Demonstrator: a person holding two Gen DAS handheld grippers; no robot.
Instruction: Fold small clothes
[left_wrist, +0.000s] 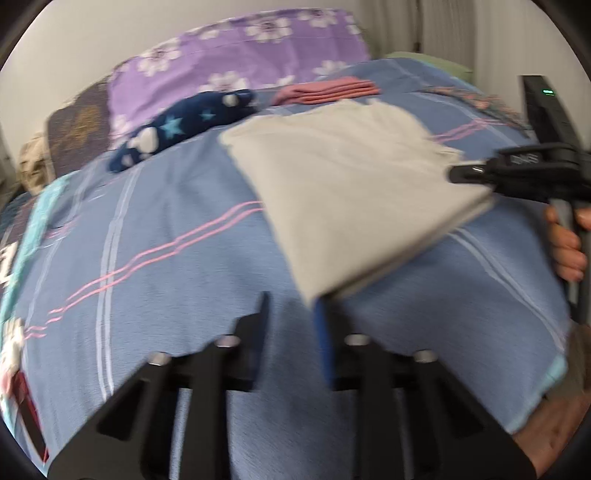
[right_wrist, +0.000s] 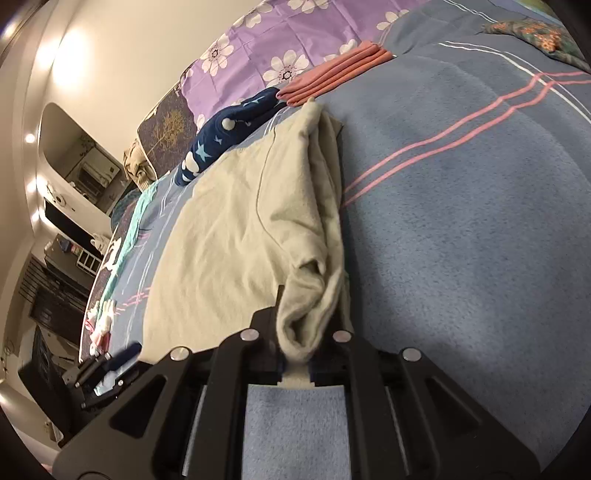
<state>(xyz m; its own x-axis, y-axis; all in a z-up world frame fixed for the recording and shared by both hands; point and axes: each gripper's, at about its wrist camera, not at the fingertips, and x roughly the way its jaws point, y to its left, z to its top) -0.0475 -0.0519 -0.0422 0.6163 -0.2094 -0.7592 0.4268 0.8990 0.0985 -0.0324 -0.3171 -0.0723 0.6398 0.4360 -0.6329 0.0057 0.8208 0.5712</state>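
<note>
A beige garment (left_wrist: 343, 177) lies folded on the blue striped bedspread (left_wrist: 155, 236). My left gripper (left_wrist: 291, 306) is open, its fingers apart, just at the garment's near corner without holding it. My right gripper (right_wrist: 301, 325) is shut on a bunched edge of the beige garment (right_wrist: 240, 229); it also shows in the left wrist view (left_wrist: 480, 171) at the garment's right corner. The left gripper (right_wrist: 110, 362) appears at the lower left of the right wrist view.
A folded pink garment (left_wrist: 328, 90) and a dark blue star-patterned piece (left_wrist: 184, 125) lie at the back of the bed, in front of a purple flowered pillow (left_wrist: 236, 55). A room with shelves (right_wrist: 70, 236) lies beyond the bed's left edge.
</note>
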